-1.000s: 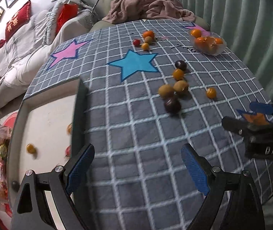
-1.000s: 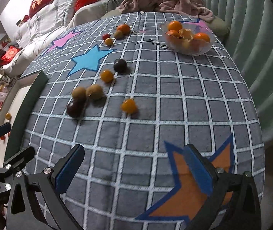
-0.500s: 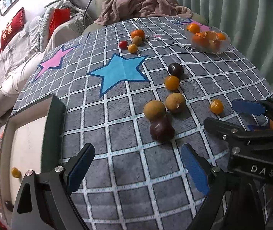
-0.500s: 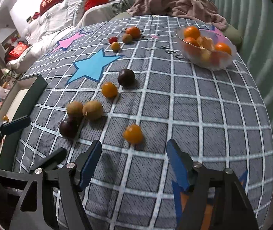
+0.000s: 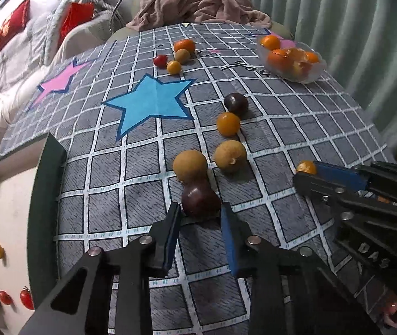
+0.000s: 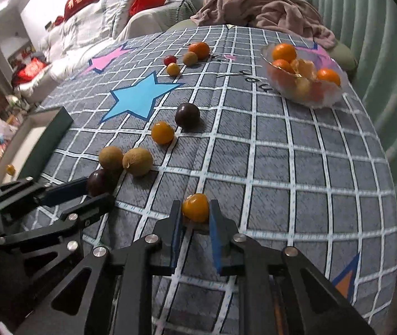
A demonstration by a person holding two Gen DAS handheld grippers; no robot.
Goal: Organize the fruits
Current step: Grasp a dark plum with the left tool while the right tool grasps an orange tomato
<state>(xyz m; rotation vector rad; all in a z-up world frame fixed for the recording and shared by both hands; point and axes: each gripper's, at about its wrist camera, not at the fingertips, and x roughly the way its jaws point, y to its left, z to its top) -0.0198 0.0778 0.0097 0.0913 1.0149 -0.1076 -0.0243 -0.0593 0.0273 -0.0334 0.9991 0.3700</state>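
Both wrist cameras look steeply down along their own tongs, close above the surface (image 5: pixel 142 195), the left view set beside the right, sharing the scattered fruit and glass bowl (image 6: pixel 324 100).

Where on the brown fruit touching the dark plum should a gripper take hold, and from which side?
Grip the brown fruit across its widest middle, coming down from above with the pads on its two free flanks. The dark plum presses against its near side, where the left gripper is already shut on that plum, so a near-side approach looks blocked.
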